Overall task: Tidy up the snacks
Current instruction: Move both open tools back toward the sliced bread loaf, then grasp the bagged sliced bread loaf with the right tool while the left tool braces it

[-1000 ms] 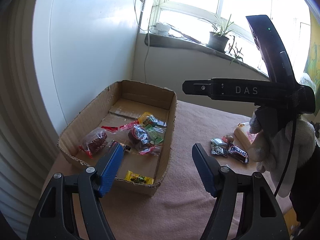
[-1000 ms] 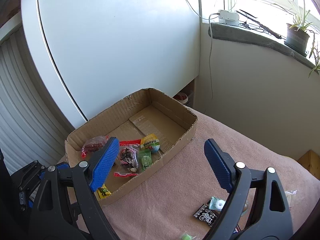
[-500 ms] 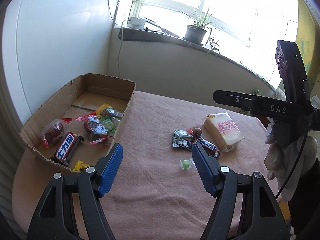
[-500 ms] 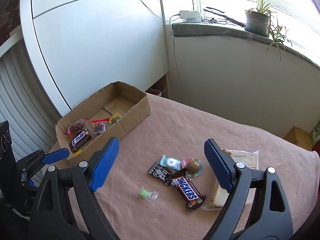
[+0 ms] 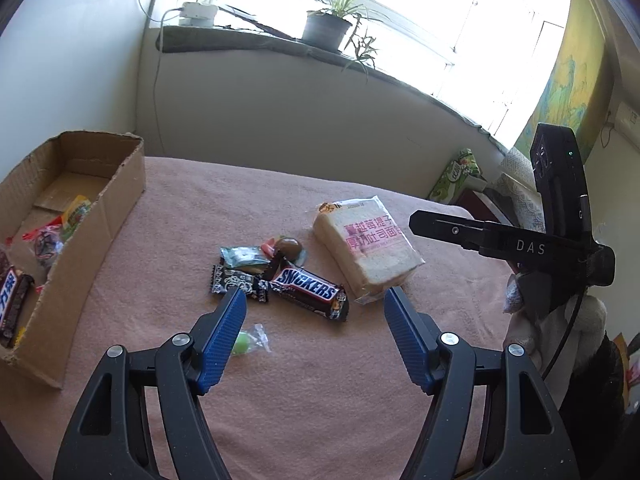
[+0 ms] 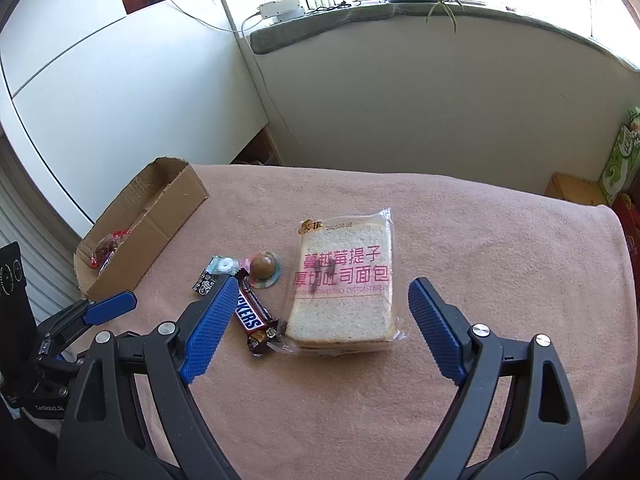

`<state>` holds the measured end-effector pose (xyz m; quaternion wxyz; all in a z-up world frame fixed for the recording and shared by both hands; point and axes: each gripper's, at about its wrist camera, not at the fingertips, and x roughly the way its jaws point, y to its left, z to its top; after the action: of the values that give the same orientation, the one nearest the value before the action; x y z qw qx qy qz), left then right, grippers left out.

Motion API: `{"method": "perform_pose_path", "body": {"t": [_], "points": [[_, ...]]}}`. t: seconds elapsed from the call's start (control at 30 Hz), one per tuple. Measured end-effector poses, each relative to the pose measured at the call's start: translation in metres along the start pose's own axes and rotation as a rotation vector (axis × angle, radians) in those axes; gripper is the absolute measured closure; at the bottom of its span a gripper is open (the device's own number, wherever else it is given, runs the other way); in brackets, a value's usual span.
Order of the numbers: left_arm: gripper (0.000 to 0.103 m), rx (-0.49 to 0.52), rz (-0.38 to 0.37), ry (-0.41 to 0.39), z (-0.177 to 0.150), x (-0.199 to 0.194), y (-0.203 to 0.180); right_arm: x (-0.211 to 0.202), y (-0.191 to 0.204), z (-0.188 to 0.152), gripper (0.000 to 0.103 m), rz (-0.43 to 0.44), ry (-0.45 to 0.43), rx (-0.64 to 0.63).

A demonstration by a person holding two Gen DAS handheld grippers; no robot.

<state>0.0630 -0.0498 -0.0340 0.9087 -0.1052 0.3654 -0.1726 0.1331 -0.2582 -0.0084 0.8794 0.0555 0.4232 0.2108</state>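
**Both jaws wide over the loose snacks**

From my left wrist view, the cardboard box (image 5: 120,196) sits at the far left of the pink-covered surface (image 5: 320,400), with several wrapped snacks inside; a dark chocolate bar (image 5: 12,300) lies against its near end. My left gripper (image 5: 314,312) hangs above the cloth with its jaws spread wide and nothing between them. Just by its left pad lies a small green candy (image 5: 244,342). Beyond that are a black patterned packet (image 5: 236,282) and a teal packet (image 5: 244,258), then the Snickers bar (image 5: 310,290), which overlaps the black packet's edge. A brown dome-shaped sweet (image 5: 289,247) sits just behind the Snickers.

Further right lies the bagged toast bread (image 5: 366,248), close beside the Snickers.

In my right wrist view, the right gripper (image 6: 320,312) is also wide apart and empty, with the bread (image 6: 344,284) lying between its pads on the cloth. The Snickers (image 6: 254,316) touches the bread bag's corner near the left pad.
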Motion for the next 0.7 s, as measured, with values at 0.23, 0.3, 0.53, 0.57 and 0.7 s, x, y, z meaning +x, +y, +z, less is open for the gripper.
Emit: {"method": "perform_pose_path", "body": {"t": [0.23, 0.3, 0.53, 0.57, 0.7], "points": [[0.032, -0.012, -0.097, 0.064, 0.009, 0.041, -0.015, 0.026, -0.030, -0.007, 0.014, 0.100, 0.087, 0.078], [0.032, -0.032, -0.120, 0.086, 0.011, 0.053, -0.014, 0.034, -0.037, -0.007, 0.014, 0.131, 0.101, 0.107], [0.031, -0.060, -0.148, 0.137, 0.020, 0.087, -0.012, 0.057, -0.047, -0.002, 0.014, 0.196, 0.148, 0.159], [0.031, -0.061, -0.149, 0.142, 0.021, 0.090, -0.013, 0.059, -0.047, -0.001, 0.014, 0.199, 0.154, 0.160], [0.031, -0.058, -0.157, 0.169, 0.023, 0.103, -0.016, 0.067, -0.047, 0.002, 0.014, 0.210, 0.168, 0.160]]}}
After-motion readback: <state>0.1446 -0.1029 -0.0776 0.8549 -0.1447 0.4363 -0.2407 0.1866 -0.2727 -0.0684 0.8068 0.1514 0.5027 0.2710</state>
